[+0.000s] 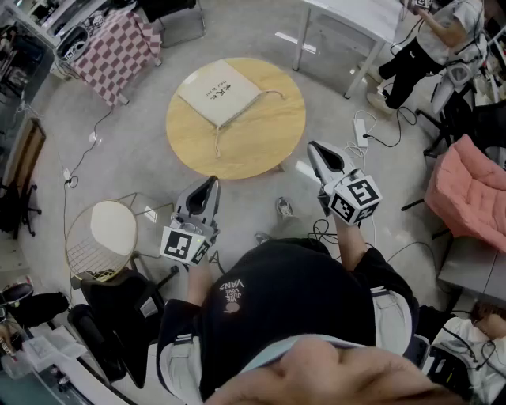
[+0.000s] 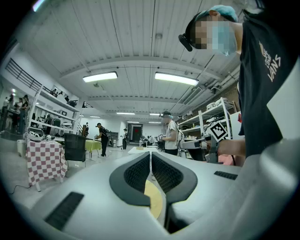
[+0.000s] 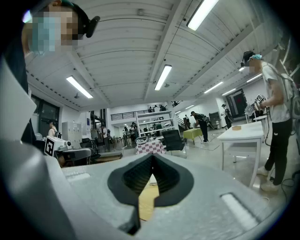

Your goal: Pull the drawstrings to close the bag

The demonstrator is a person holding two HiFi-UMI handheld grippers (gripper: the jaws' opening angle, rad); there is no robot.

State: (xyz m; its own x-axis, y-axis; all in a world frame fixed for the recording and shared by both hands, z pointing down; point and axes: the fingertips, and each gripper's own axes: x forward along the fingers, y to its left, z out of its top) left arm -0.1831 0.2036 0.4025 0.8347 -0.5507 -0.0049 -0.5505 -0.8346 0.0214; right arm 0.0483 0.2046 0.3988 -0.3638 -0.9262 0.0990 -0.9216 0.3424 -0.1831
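A flat cream drawstring bag (image 1: 219, 92) lies on the round wooden table (image 1: 269, 134), at its far left part. One cord (image 1: 217, 141) trails toward the table's near edge, and another (image 1: 273, 95) runs off to the right. My left gripper (image 1: 210, 183) hovers short of the table's near edge, shut with nothing in it. My right gripper (image 1: 314, 147) hangs beside the table's near right rim, also shut and empty. In the left gripper view the pads (image 2: 150, 154) meet, with a sliver of table (image 2: 153, 199) below. The right gripper view shows its jaws (image 3: 152, 157) closed above the tabletop (image 3: 147, 201).
A checkered-cloth table (image 1: 118, 47) stands far left, and a wire stool with a white seat (image 1: 111, 229) near left. A white table (image 1: 356, 16) and a seated person (image 1: 431, 39) are far right. A power strip with cables (image 1: 362, 130) lies on the floor beside a pink chair (image 1: 470, 190).
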